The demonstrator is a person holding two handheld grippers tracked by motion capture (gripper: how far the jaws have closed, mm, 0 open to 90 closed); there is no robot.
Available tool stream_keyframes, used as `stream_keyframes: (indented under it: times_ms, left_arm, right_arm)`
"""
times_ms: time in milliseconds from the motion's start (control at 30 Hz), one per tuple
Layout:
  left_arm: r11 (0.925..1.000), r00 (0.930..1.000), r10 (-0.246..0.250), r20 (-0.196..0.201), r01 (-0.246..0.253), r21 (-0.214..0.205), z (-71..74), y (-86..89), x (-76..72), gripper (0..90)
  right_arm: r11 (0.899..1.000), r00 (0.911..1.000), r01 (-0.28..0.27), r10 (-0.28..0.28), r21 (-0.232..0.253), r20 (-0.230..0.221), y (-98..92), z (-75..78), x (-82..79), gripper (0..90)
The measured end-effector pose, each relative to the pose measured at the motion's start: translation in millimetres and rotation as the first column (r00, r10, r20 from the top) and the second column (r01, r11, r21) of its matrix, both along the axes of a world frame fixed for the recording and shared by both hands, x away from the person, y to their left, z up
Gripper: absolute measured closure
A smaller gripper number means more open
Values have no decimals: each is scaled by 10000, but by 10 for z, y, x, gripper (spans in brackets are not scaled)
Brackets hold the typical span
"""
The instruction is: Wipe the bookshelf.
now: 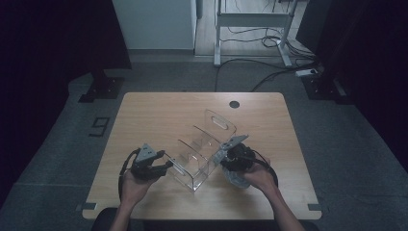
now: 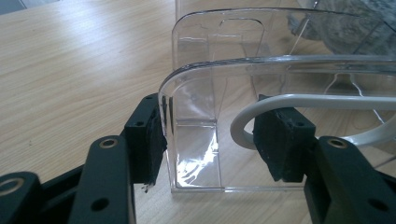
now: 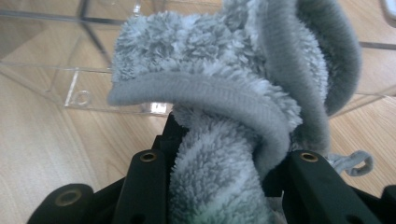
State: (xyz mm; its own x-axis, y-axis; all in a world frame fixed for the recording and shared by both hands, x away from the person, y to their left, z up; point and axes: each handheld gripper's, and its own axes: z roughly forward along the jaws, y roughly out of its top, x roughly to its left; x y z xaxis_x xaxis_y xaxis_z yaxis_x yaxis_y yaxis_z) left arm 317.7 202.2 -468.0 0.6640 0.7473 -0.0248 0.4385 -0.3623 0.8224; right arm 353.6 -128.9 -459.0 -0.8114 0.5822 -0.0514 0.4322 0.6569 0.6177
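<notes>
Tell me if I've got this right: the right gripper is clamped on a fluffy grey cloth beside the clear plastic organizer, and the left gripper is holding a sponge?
Not quite. The left gripper holds no sponge: in the left gripper view its jaws straddle the end wall of the clear plastic organizer. The rest is right: the right gripper is clamped on the fluffy grey cloth beside the organizer.

Grey fluffy cloth (image 3: 224, 93), clear organizer (image 2: 210, 116)

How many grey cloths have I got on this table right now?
1. The grey cloth is bunched between the jaws of the right gripper, beside the clear organiser. More could be hidden under that hand.
</notes>
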Motion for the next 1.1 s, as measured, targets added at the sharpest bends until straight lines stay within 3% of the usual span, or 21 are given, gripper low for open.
stream_keyframes:
  times_ms: [667,900,1100]
  left_arm:
    - [9995,9996,287,85,-287,101,-7,-51,44,451]
    - [9992,9993,378,67,-379,105,-7,-64,34,451]
    - [9989,9990,438,41,-438,144,-3,-74,29,451]
  right_arm:
    - [9937,9932,-1100,1108,218,-366,239,30,-239,623]
    - [9860,9849,-1654,1663,231,-486,356,19,-352,623]
    - [9749,9726,-2207,2222,288,-687,464,11,-449,623]
